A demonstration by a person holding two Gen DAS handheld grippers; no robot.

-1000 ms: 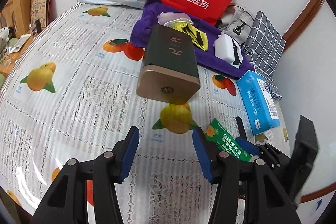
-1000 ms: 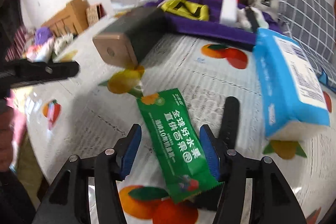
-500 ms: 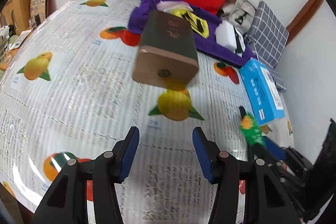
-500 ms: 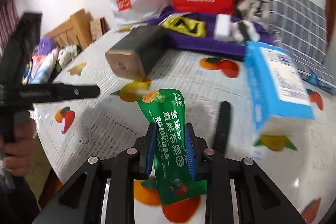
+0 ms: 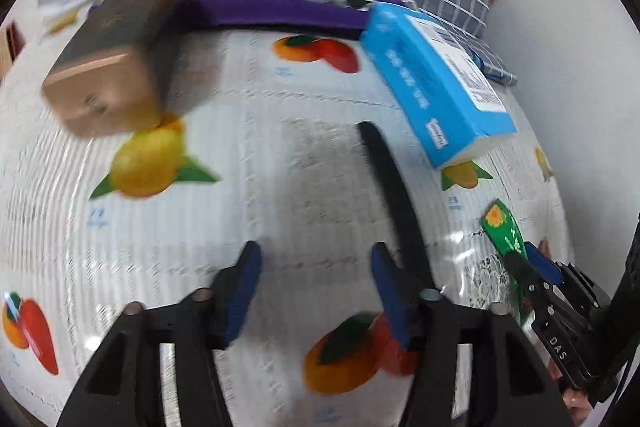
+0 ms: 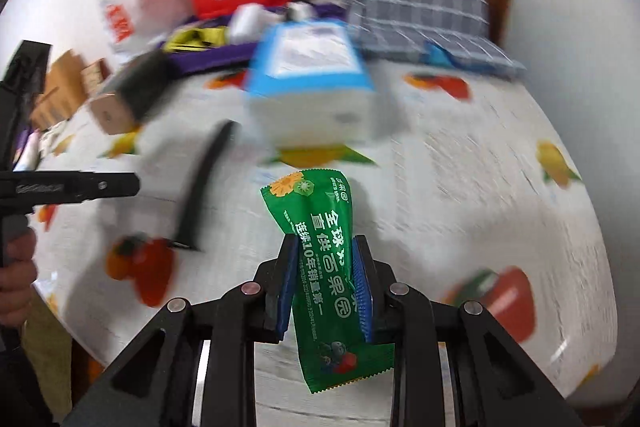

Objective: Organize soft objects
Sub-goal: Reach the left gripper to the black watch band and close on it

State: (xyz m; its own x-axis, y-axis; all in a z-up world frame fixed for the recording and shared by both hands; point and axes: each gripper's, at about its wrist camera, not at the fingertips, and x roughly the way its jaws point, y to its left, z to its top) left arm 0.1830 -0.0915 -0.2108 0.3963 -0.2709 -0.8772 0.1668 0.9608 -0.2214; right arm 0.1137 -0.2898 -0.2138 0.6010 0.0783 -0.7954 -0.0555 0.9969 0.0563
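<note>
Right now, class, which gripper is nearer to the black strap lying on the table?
Left. The left gripper hovers open right beside the black strap; the right gripper, clamping the green packet, sits farther off.

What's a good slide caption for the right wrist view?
Right gripper clamps a green snack packet above the fruit-print tablecloth.

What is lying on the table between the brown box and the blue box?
A long black strip lies on the fruit tablecloth between the brown box and the blue box. The left wrist view shows it.
</note>
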